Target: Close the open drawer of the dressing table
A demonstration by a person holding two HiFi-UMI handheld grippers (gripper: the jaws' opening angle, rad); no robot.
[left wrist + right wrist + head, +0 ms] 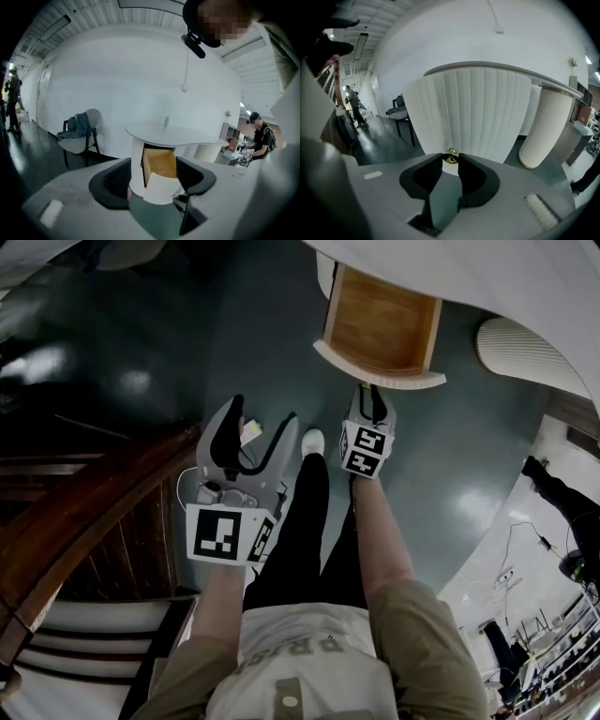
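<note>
A small brass knob (450,154) is pinched between the closed fingers (474,180) of the right gripper (450,161). The knob is set in the ribbed white front of the drawer (382,329), which is pulled out from the desk (173,135). The fingers of the left gripper (153,171) are held apart and empty, short of the drawer.

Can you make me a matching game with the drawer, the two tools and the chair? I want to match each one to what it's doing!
Things:
1. drawer
2. left tool
3. right tool
4. chair

States:
A. pinching the gold knob
B. has a jacket draped on it
C. pulled out, wooden inside showing
D. jaws apart, holding nothing

Pairs: 1-C, 2-D, 3-A, 4-B
</note>
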